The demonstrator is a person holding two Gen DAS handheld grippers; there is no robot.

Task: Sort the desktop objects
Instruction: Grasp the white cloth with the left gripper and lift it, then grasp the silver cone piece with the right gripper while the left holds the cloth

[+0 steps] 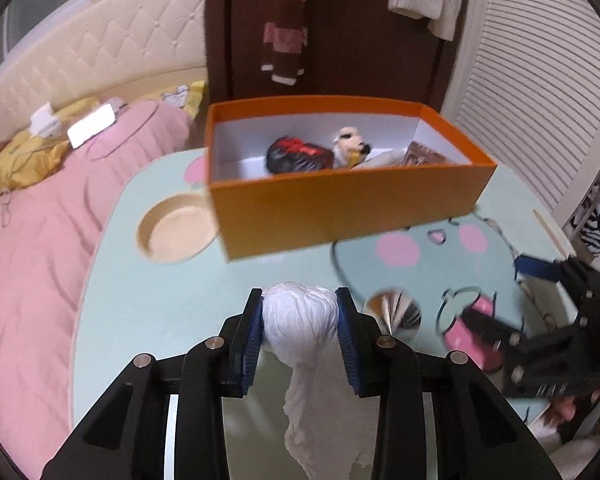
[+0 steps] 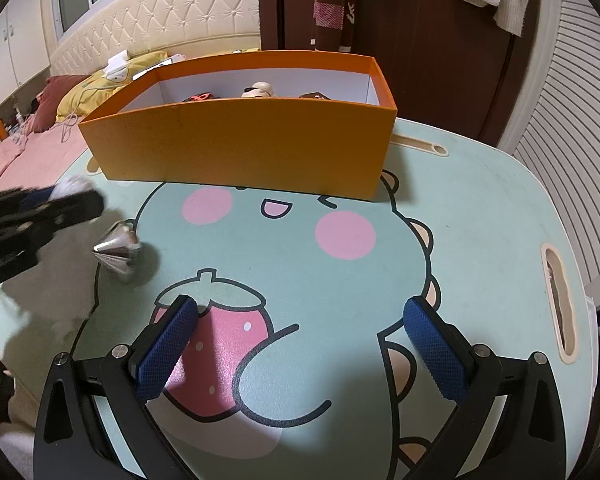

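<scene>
My left gripper (image 1: 299, 300) is shut on a crumpled white tissue (image 1: 300, 320) and holds it above the table, in front of the orange box (image 1: 340, 208). The tissue's tail hangs down between the fingers. The box holds a black and red pouch (image 1: 296, 154), a small cream figure (image 1: 350, 146) and a brown packet (image 1: 424, 156). A silver cone-shaped object (image 1: 394, 312) lies on the table right of the tissue; it also shows in the right wrist view (image 2: 118, 250). My right gripper (image 2: 300, 308) is open and empty over the strawberry print. The left gripper (image 2: 40, 208) shows blurred at the left there.
The table (image 2: 480, 208) is light green with a cartoon print. A round cup recess (image 1: 176, 232) sits left of the box. A slot (image 2: 558, 304) is cut near the right edge. A pink bed (image 1: 40, 240) lies left, a radiator (image 1: 540, 80) right.
</scene>
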